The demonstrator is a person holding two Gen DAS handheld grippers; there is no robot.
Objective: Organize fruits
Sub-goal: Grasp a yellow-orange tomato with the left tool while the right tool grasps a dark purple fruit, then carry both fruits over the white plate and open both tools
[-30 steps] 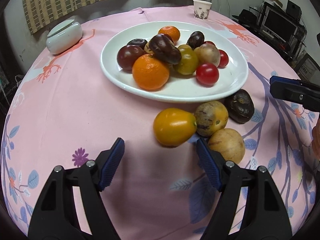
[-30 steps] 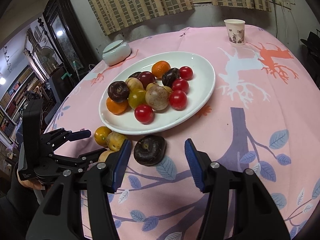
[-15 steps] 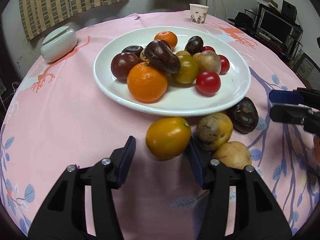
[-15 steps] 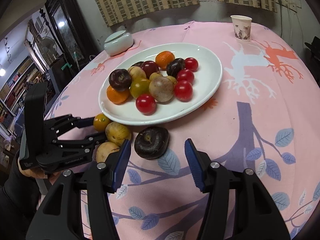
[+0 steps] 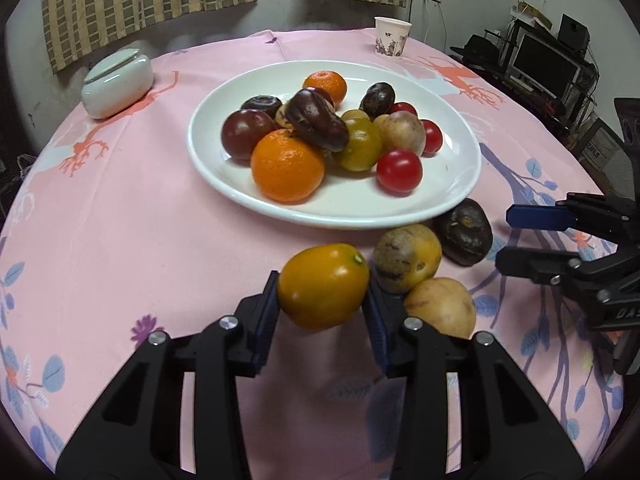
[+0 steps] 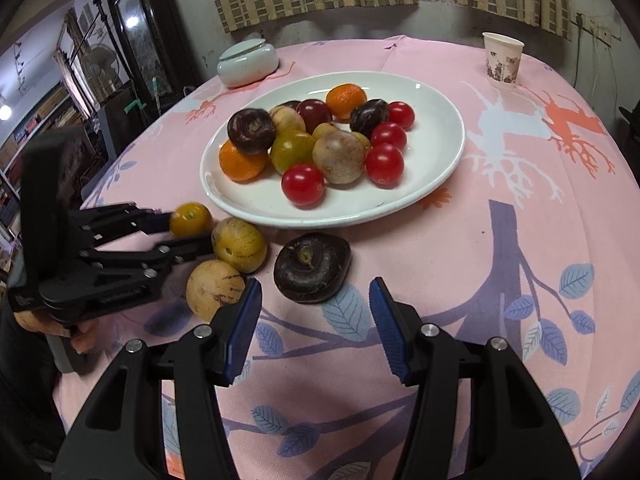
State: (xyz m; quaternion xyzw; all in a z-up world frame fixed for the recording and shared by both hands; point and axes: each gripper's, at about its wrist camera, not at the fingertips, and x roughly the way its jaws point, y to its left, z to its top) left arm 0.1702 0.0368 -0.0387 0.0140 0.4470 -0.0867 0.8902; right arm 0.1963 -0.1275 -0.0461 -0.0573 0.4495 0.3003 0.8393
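A white plate (image 5: 332, 220) (image 6: 320, 220) holds several fruits: oranges, red tomatoes, dark and greenish ones. My left gripper (image 5: 323, 292) (image 6: 188, 232) is shut on an orange-yellow fruit (image 5: 323, 290) (image 6: 191, 219) just in front of the plate's near rim. Beside it lie two tan speckled fruits (image 5: 408, 258) (image 5: 440, 306) and a dark wrinkled fruit (image 5: 464, 232) (image 6: 312, 266). My right gripper (image 6: 315, 292) (image 5: 520, 240) is open, its tips at the dark fruit's near edge, with nothing pressed between the pads.
A pink printed cloth (image 5: 120, 220) covers the round table. A white lidded ceramic box (image 5: 118, 82) and a paper cup (image 5: 392, 36) stand at the far side. Shelves with electronics (image 5: 548, 60) are off to the right. A hand (image 6: 80, 340) holds the left gripper.
The left jaws have closed from wide open onto the orange-yellow fruit, and the gripper has come forward around it. The right gripper has edged closer to the dark fruit, its opening unchanged.
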